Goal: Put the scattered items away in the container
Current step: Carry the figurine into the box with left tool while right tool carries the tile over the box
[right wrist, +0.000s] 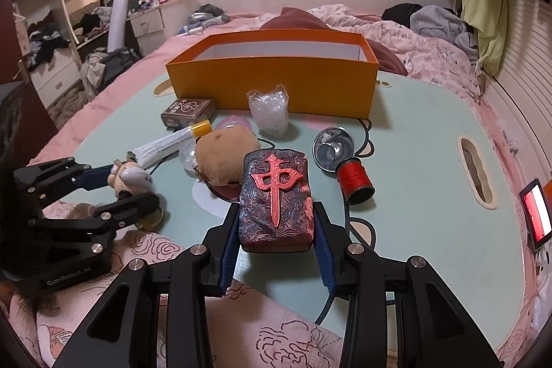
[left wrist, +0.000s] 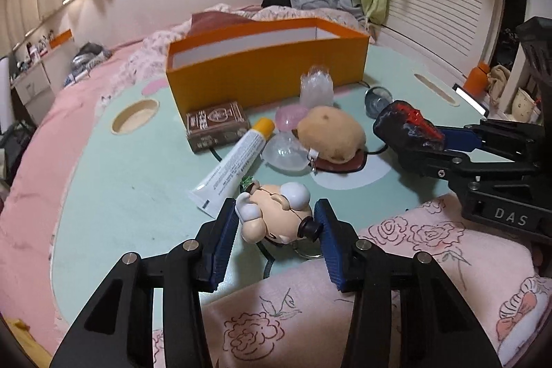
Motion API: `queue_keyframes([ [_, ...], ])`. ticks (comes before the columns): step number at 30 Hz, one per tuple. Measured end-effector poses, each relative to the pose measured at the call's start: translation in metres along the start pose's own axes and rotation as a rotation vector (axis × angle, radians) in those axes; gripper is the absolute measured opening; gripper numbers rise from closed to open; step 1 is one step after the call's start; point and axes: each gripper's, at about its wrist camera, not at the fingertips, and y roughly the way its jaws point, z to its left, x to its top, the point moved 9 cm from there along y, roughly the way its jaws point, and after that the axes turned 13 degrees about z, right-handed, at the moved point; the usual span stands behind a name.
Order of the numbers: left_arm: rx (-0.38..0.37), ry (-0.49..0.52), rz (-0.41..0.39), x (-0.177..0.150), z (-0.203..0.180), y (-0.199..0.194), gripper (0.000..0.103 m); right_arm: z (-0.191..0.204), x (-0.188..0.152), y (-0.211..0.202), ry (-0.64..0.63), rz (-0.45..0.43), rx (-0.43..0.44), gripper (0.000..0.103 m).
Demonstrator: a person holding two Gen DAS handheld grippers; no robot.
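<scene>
The right gripper (right wrist: 276, 230) clamps the tile (right wrist: 276, 200); the left gripper (left wrist: 276, 226) brackets the figurine (left wrist: 276, 212), grip uncertain; the box (right wrist: 272, 81) lies straight ahead.

Each black angular linkage tool (left wrist: 276, 223) is showing silver round pivot screws and ribbed blue finger pads (left wrist: 220, 240). White "DAS" lettering is showing on the right tool (left wrist: 410, 143).

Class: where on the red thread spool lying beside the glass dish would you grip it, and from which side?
Probably grip the red thread spool across its wound middle, coming from above; it lies on its side, so jaws should straddle the barrel, clear of the glass dish.
</scene>
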Motion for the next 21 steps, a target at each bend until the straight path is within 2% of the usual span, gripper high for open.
queue_keyframes([
  [7, 0.051, -0.001, -0.053, 0.011, 0.003, -0.015, 0.047, -0.004, 0.005, -0.006, 0.007, -0.021, -0.006, 0.038],
  [21, 0.058, -0.017, -0.098, 0.032, 0.011, -0.029, 0.047, -0.004, 0.017, -0.02, 0.018, -0.061, 0.007, 0.038],
])
